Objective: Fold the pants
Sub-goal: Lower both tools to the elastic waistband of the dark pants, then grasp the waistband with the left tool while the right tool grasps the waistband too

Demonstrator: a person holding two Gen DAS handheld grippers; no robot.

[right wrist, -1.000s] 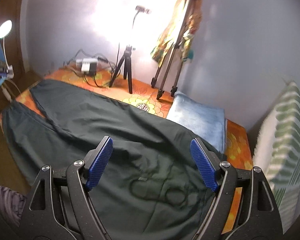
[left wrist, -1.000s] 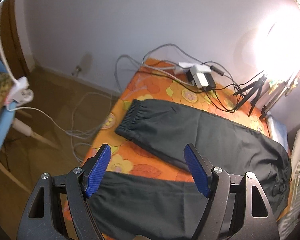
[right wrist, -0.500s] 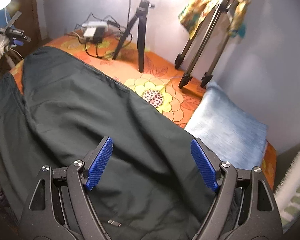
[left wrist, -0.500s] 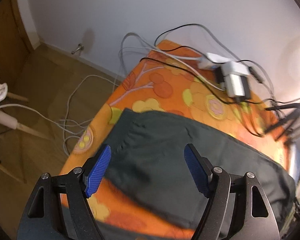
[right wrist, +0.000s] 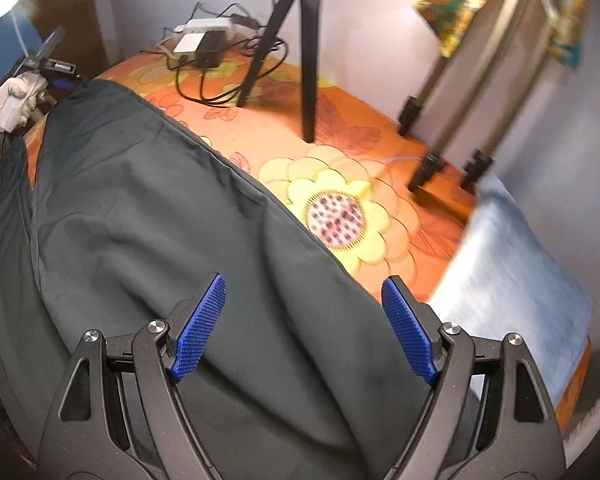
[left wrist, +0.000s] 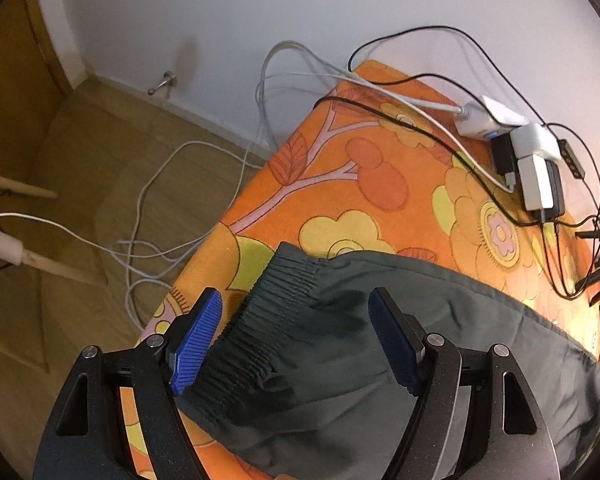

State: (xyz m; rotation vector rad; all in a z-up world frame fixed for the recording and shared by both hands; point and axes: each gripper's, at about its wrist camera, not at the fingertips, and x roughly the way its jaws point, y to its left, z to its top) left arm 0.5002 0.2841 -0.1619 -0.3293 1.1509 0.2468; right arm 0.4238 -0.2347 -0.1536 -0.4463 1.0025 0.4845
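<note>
Pants [left wrist: 380, 344] spread flat, no fold made yet; left gripper [left wrist: 296, 340] and right gripper [right wrist: 304, 324] held released, nothing grasped.

1. My left gripper [left wrist: 296, 340] hangs with jaws spread wide over the pants [left wrist: 380, 344].
2. The gathered elastic cuff [left wrist: 268, 316] lies between my blue pads [left wrist: 198, 342], untouched.
3. The dark fabric rests on an orange flowered cover [left wrist: 380, 184].
4. Chargers [left wrist: 534, 164] and tangled cables [left wrist: 400, 96] sit near the wall.
5. White cords [left wrist: 156, 216] trail across the wooden floor [left wrist: 60, 152].
</note>
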